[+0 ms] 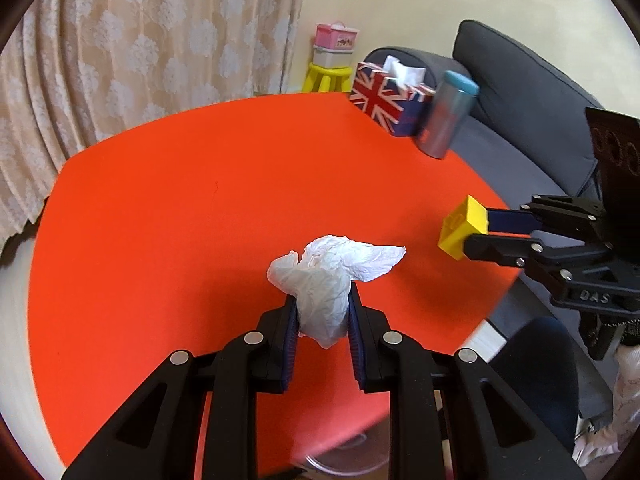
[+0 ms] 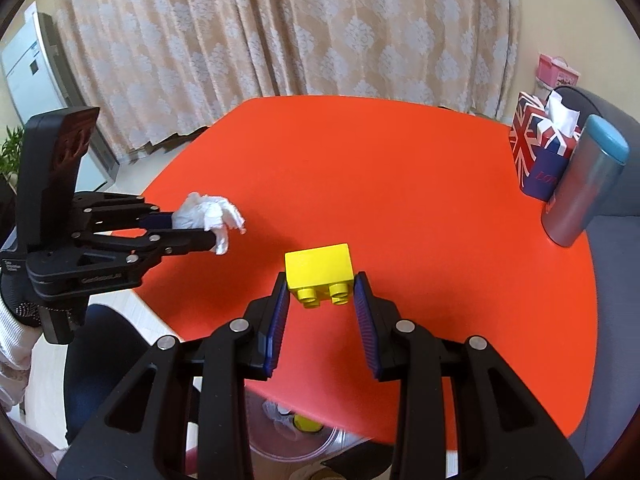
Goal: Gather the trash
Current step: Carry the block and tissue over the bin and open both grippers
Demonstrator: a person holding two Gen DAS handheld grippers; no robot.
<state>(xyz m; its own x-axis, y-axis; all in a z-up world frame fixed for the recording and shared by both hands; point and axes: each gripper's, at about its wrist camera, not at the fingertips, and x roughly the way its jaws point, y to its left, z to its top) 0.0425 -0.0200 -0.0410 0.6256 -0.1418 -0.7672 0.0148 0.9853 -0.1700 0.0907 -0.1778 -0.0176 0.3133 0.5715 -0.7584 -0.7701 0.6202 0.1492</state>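
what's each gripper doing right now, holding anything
left gripper: closed on the crumpled tissue, held above the orange table.
right gripper: closed on the yellow toy brick, also held above the table.

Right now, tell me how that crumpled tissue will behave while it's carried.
The tissue looks soft and light: the left tongs squash it. Its loose corner will probably flap. It likely won't slip from the ribbed pads, but could tear.

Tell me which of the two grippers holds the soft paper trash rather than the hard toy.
The left gripper: its jaws pinch the crumpled white tissue. The right gripper grips a yellow building block instead.
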